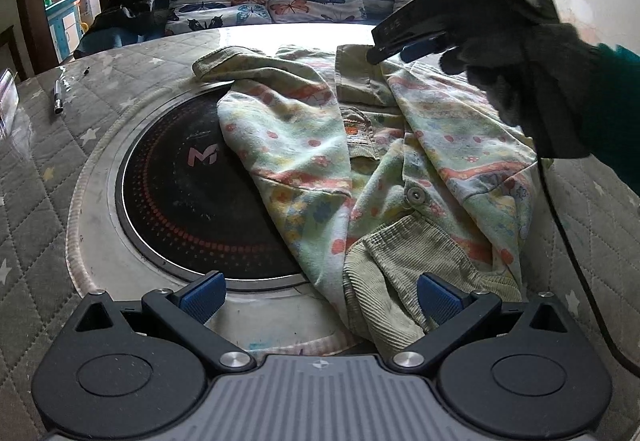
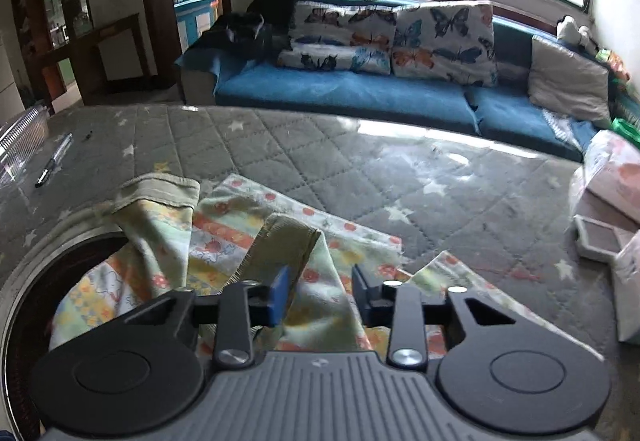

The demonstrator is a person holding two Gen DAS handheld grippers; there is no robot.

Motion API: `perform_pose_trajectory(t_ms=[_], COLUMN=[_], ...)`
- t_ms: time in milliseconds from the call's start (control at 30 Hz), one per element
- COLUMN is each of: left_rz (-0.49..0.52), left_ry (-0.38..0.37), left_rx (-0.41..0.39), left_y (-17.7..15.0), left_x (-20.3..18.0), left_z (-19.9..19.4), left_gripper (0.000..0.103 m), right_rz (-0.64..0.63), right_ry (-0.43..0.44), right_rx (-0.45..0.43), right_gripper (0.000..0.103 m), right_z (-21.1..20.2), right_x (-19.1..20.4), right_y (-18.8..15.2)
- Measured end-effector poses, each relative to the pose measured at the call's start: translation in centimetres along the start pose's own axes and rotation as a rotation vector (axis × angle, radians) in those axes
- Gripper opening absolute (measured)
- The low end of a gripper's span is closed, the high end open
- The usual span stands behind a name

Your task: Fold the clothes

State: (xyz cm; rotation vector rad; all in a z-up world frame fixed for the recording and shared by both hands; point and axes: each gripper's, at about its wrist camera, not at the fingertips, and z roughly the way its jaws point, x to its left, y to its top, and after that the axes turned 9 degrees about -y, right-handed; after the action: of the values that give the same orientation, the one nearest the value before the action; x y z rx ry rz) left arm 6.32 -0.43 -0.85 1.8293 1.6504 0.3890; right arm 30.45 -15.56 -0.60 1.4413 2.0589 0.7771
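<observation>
A child's flowery garment (image 1: 400,161) with greenish corduroy cuffs lies crumpled on the quilted table, partly over a round black hob. My left gripper (image 1: 320,297) is open at the near edge; one corduroy cuff (image 1: 392,273) lies by its right finger, apart from the pads. A gloved hand (image 1: 520,81) holds my right gripper (image 1: 374,55) at the garment's far side. In the right wrist view, the right gripper (image 2: 320,295) has its jaws narrow, and a raised fold of the garment (image 2: 224,233) fills the gap between the pads.
The hob (image 1: 180,181) is set into the star-patterned table cover (image 2: 400,169). A pen (image 1: 58,97) lies at the left. Boxes and a bag (image 2: 608,241) crowd the right edge. A blue sofa (image 2: 340,89) with butterfly cushions stands beyond the table.
</observation>
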Motion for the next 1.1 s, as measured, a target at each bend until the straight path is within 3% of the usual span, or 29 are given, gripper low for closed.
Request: perform_pose_trajectory(t_ms=[100,133,433,700,867,1100], left_rz=[0.003,0.004,0.002,0.025,0.073,0.136], left_ry=[0.001,0.001,0.009,0.006,-0.006,-0.029], left_rx=[-0.001,-0.001,-0.008,-0.047,-0.05,-0.036], left_y=[0.0,0.0,0.4,1.6,2.2,2.4], left_x=[0.0,0.0,0.0,-0.7,-2.3,-4.5], left_z=[0.0,0.0,-0.2,-0.7,-0.3,0.5], left_gripper=[0.103,0.103,0.103,0.103,0.103,0.103], right_rz=[0.0,0.002,0.069,0.119,0.167,0.25], right_ry=[-0.004,-0.008,-0.089,-0.21,-0.302,-0.397], right_rx=[0.01,0.004,-0.147,-0.239,-0.21,-0.066], right_gripper=[0.005,0.004,0.003,0.003,0.003,0.013], right_z=[0.3,-0.1,-9.7,-19.4,-23.4,-25.3], right_x=[-0.2,-0.4,-5.0,-10.7,-13.9,-16.8], right_y=[-0.3,-0.4,-1.4,-6.3,-11.3,-18.5])
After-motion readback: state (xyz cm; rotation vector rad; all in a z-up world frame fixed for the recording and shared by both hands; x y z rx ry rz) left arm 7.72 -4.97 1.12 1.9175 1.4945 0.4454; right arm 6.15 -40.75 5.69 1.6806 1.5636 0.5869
